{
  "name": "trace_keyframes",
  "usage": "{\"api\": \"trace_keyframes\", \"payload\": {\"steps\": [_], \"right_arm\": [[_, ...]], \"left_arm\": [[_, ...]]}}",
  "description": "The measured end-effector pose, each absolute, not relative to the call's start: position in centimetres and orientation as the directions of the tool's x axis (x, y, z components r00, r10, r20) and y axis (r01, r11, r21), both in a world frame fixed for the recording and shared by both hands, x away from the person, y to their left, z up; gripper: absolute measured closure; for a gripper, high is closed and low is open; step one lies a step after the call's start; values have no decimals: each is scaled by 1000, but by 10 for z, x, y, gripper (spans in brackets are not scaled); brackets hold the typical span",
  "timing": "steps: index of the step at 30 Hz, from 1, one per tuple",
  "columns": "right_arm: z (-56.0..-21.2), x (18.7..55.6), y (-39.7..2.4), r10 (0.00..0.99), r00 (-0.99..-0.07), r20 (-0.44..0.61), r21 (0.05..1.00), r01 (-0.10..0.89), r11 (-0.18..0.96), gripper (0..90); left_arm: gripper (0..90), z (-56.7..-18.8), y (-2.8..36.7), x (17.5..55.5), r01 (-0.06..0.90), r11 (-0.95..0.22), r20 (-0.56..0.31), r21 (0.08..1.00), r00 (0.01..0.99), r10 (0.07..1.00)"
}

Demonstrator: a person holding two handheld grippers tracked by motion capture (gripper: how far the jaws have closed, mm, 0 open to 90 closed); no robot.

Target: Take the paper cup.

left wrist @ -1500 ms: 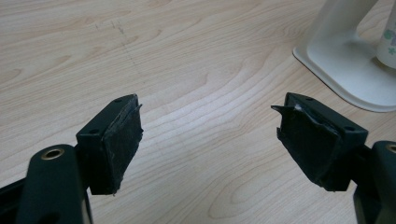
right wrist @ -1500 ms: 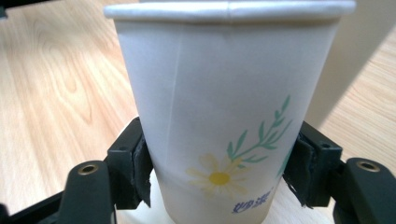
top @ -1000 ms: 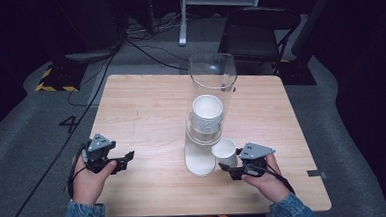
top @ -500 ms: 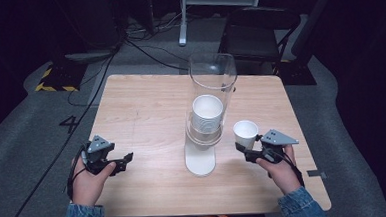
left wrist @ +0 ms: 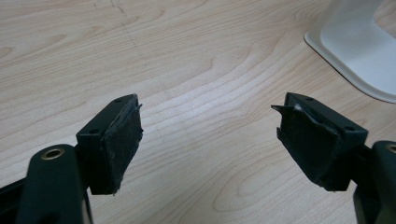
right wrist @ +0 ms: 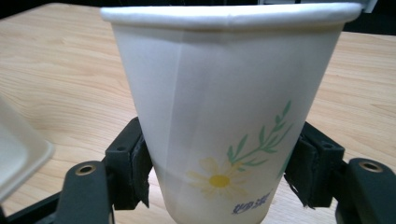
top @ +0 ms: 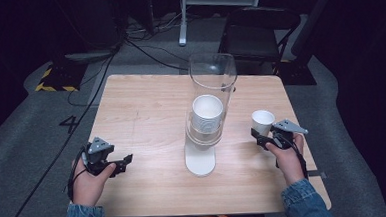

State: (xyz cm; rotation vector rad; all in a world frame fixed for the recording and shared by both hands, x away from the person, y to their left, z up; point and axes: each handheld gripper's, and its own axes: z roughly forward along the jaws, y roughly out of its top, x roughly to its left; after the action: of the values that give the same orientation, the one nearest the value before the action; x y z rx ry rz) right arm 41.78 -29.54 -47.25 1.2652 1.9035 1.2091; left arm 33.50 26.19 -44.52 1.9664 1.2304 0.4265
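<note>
paper cup [right wrist: 224, 116], white w/ a daisy print, sits clamped in the right gripper [top: 267, 137], upright, mouth up, over the right side of the table [top: 146, 106], well apart from the dispenser [top: 209, 112]. in the right gripper view the pads [right wrist: 135, 170] press the lower wall on both sides, just above the base, rim well above them. jaws have just been easing open a bit, yet the cup is between them and looks held.

handling, as a guess: cup is very light, thin-walled, soft; it'll dent or go oval if squeezed hard, esp. near the open rim. lower wall by the base is stiffer, so the present hold is a sound spot. surface looks smooth, maybe slippery, and the taper means a slack grip could let it slide down and out. needs light, steady pressure and an upright hold.

left gripper [top: 111, 163] rests low at the table's left, released: jaws stand wide apart, nothing but bare wood between them, w/ the dispenser's white base [left wrist: 359, 51] near.

more cups [top: 207, 112] sit stacked inside the clear tube.
</note>
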Motion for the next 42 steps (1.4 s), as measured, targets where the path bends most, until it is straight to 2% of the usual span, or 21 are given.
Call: {"api": "trace_keyframes", "payload": {"steps": [8, 16, 27, 31, 34, 39, 42], "right_arm": [[-483, 428, -301, 909, -414, 35, 880, 445, 169, 322], [-492, 432, -301, 911, -407, 64, 831, 527, 177, 321], [-495, 432, -297, 896, -440, 58, 815, 539, 212, 310], [-495, 431, -297, 895, -443, 52, 813, 539, 219, 262], [-496, 431, -297, 897, -439, 45, 812, 540, 223, 163], [-492, 428, -297, 887, -461, 14, 812, 523, 259, 160], [-486, 423, -298, 885, -464, 24, 831, 502, 240, 160]], "left_arm": [[214, -446, 261, 336, 615, -246, -111, 749, 484, 868], [214, -447, 261, 336, 621, -247, -115, 744, 482, 868], [214, -447, 261, 336, 620, -246, -115, 745, 483, 868], [214, -446, 261, 335, 620, -245, -117, 745, 483, 868], [213, -447, 261, 336, 619, -248, -115, 745, 486, 866], [210, -446, 261, 336, 621, -245, -120, 744, 485, 866], [208, -446, 261, 337, 620, -243, -120, 746, 484, 867]]}}
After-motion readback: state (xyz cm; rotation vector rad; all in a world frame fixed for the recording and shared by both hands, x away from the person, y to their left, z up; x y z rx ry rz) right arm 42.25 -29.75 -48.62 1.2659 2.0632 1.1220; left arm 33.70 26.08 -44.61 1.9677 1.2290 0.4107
